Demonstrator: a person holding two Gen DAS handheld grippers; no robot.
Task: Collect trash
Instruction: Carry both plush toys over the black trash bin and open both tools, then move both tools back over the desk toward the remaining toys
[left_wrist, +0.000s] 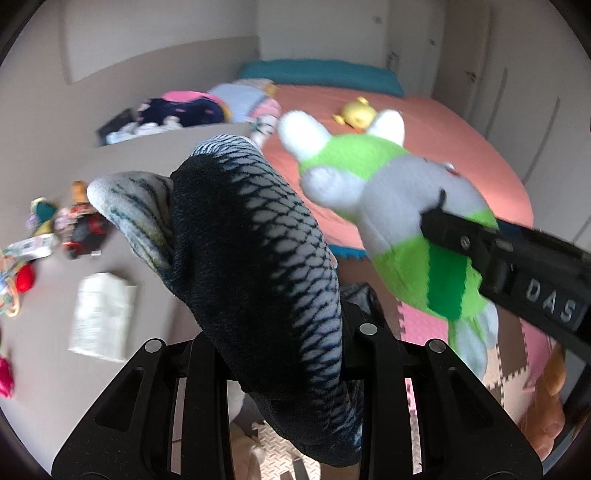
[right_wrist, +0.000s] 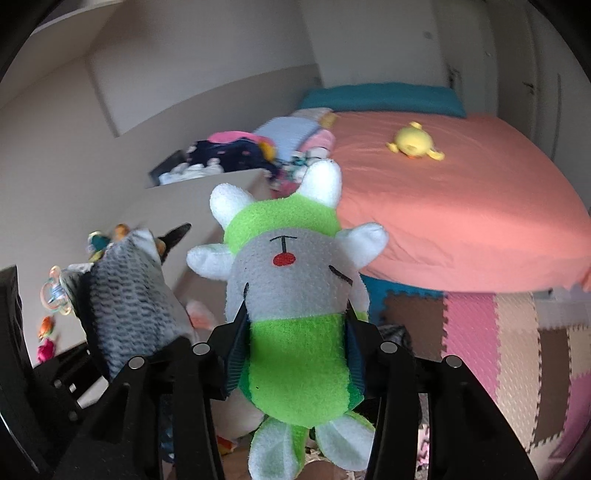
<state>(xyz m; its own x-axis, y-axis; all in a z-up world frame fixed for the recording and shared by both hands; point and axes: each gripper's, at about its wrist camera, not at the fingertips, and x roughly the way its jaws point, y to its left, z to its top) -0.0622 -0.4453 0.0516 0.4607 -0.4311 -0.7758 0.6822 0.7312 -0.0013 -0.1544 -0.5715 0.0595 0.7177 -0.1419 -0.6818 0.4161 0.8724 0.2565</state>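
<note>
My left gripper (left_wrist: 284, 332) is shut on a fish plush (left_wrist: 251, 240) with dark blue and grey scales, which fills the middle of the left wrist view and hides the fingertips. The fish (right_wrist: 125, 295) also shows at the left of the right wrist view. My right gripper (right_wrist: 297, 325) is shut on a green and grey plush animal (right_wrist: 295, 266) with white ears, its pads pressing the green body from both sides. In the left wrist view that plush (left_wrist: 388, 206) hangs to the right of the fish, with the right gripper (left_wrist: 443, 221) gripping it.
A bed with a salmon sheet (right_wrist: 461, 206) lies ahead, with a yellow plush (right_wrist: 413, 144) on it and a teal pillow (right_wrist: 380, 96) behind. Piled clothes (right_wrist: 229, 155) sit beside it. Foam puzzle mats (right_wrist: 498, 339) cover the floor. Small toys (left_wrist: 74, 221) and a white packet (left_wrist: 99, 314) lie left.
</note>
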